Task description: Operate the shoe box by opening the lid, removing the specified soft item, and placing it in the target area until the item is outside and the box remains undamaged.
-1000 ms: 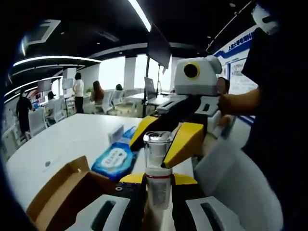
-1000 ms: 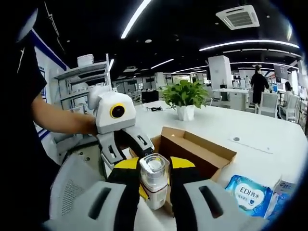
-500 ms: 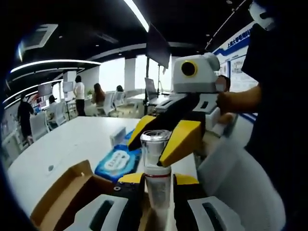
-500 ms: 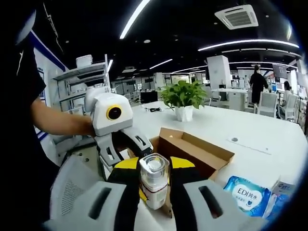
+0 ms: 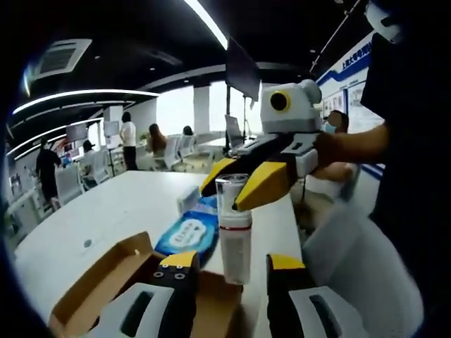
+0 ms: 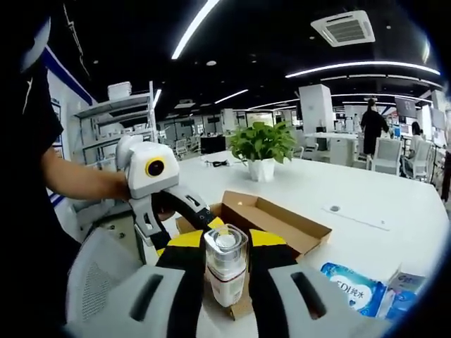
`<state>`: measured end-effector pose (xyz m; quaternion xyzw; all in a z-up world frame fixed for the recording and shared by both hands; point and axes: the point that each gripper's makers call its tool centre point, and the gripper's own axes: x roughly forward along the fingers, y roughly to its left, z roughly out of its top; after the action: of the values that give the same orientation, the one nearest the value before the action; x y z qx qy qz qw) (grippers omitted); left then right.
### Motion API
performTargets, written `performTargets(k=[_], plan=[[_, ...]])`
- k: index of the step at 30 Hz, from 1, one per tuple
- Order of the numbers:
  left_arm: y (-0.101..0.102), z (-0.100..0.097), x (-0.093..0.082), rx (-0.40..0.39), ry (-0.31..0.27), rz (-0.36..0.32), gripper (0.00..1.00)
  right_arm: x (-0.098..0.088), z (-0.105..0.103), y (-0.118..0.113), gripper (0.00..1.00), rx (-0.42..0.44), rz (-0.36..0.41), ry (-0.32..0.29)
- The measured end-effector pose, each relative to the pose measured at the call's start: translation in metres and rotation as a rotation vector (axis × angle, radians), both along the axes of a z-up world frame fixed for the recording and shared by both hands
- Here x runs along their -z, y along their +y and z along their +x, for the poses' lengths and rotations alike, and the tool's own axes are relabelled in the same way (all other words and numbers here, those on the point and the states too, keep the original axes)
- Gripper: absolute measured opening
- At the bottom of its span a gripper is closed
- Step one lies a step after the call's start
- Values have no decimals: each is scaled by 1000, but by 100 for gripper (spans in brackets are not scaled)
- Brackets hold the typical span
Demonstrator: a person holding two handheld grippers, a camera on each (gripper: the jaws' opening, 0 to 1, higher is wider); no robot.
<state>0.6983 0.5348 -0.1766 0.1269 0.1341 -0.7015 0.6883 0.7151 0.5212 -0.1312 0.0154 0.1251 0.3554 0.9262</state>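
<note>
"EDI" is read on the blue soft wipes pack (image 6: 354, 297) lying right of the right gripper's jaws; nothing else is legible.

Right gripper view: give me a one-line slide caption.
Right gripper holds a small bottle above the open cardboard box, the left gripper beside it.
</note>
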Motion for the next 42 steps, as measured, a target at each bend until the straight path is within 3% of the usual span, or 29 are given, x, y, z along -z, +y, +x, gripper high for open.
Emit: performTargets(k=[21,29,42], plan=[[42,29,-6,-198,7,1,58,-4,46,-66,20,68,-64,-55],[56,25,-1,-208,5,36,65,-3,68,-89,20,76,-104,-78],[92,44,-16,-331,11,11,74,13,106,-129,20,90,-154,-99]])
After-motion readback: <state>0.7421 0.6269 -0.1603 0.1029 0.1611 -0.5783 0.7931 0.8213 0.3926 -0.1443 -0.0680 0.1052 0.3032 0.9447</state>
